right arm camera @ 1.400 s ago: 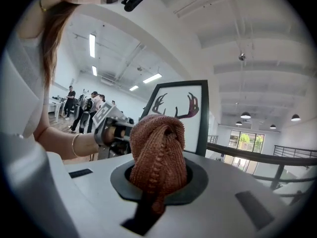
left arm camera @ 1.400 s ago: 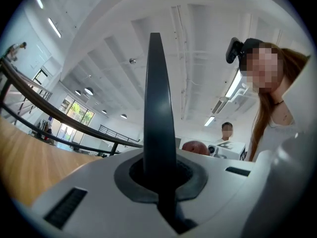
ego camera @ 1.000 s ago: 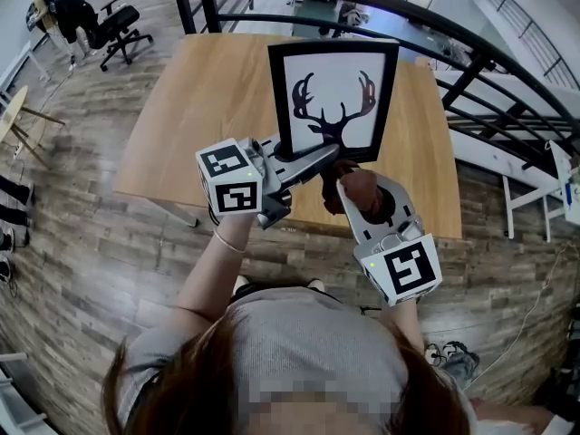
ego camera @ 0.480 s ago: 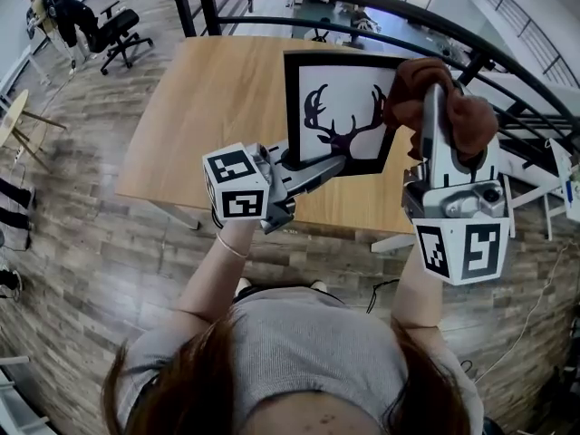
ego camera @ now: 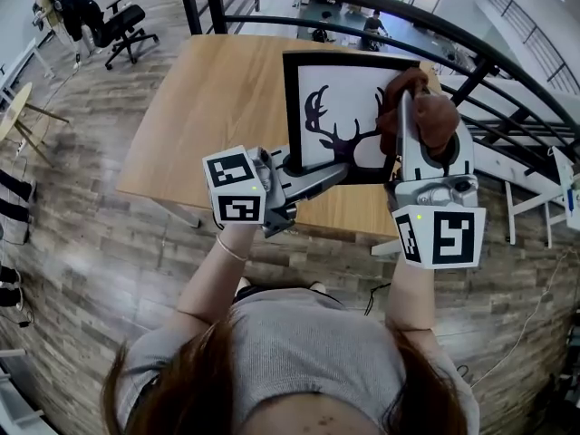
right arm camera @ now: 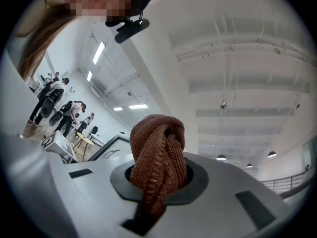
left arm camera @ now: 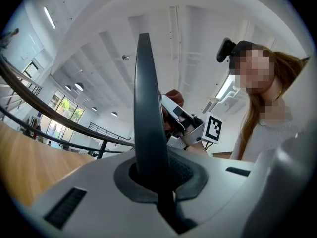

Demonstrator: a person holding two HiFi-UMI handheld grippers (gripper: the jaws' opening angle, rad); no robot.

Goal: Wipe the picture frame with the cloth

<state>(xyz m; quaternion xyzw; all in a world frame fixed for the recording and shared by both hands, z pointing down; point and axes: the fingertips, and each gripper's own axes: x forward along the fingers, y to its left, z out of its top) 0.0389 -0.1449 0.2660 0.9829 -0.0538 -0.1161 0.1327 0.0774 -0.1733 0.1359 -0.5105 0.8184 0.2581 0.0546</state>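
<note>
The brown wood floor [ego camera: 82, 243] is the biggest thing, and it spreads out all around and far below the picture frame [ego camera: 340, 89]. Next is the light wood tabletop [ego camera: 208, 116]. It lies under the picture frame and reaches out to the left of it. A dark railing [ego camera: 471, 48] curves behind the picture frame and down past its right side. A black office chair [ego camera: 122, 25] stands far off to the left of the picture frame.

The picture frame has a black border and a white middle with a black deer head and antlers. It is lifted up over the right part of the tabletop.

The left hand-held gripper [ego camera: 326, 169] is at the bottom left corner of the picture frame. Its jaws are squeezed tight on the bottom edge, and the picture frame sticks up thin and dark between them [left arm camera: 146, 108].

The right hand-held gripper [ego camera: 410, 107] is at the top right side of the picture frame. Its jaws are closed on the cloth [ego camera: 433, 116].

The cloth is the smallest thing. It is reddish brown and bumpy, and it is bunched in a lump [right arm camera: 158, 157] that pokes out past the jaws. From the head view it covers part of the right edge of the picture frame. I cannot tell if it is pressing on it.
</note>
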